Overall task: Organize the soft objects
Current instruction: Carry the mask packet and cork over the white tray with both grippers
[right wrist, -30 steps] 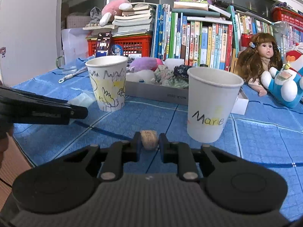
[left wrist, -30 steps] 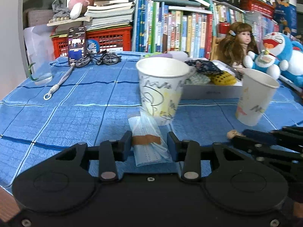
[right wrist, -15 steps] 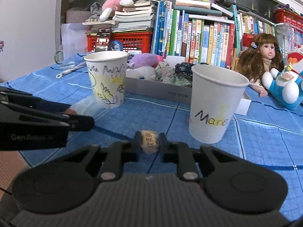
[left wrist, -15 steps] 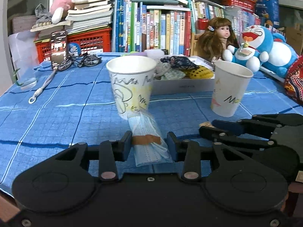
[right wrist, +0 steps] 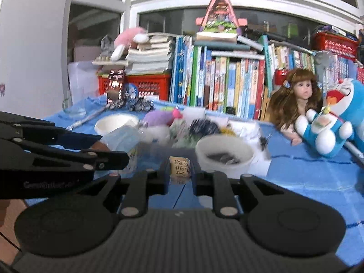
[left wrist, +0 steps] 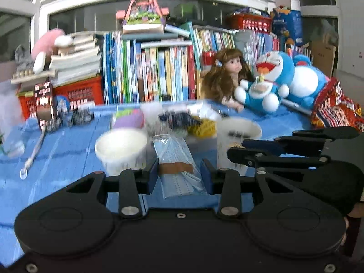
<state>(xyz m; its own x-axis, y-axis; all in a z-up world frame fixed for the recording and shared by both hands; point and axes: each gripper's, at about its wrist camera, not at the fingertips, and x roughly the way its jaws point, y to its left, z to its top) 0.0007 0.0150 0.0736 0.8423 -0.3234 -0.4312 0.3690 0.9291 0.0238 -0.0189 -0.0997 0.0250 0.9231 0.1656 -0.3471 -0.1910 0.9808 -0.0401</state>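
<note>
My left gripper (left wrist: 179,173) is shut on a wrapped blue face mask (left wrist: 175,159) with a brown band, held above the table. My right gripper (right wrist: 179,170) is shut on a small beige packet with printed characters (right wrist: 179,169). Two white paper cups stand below: the left cup (left wrist: 121,147) beside the mask, and the right cup (right wrist: 224,157) just right of the packet, with something dark inside it. Each gripper shows in the other's view, the right gripper (left wrist: 236,153) near the right cup (left wrist: 238,134), the left gripper (right wrist: 113,152) near the left cup (right wrist: 116,122).
A shallow box of soft items (right wrist: 188,127) lies behind the cups on the blue tablecloth (left wrist: 68,141). A doll (left wrist: 227,75), blue plush toys (left wrist: 268,84), books (left wrist: 147,72), a red basket (left wrist: 79,93) and a toy bicycle (left wrist: 77,116) line the back.
Both grippers have risen off the table with their loads, so I now look down into the cups. The right gripper closed tighter on the packet.
</note>
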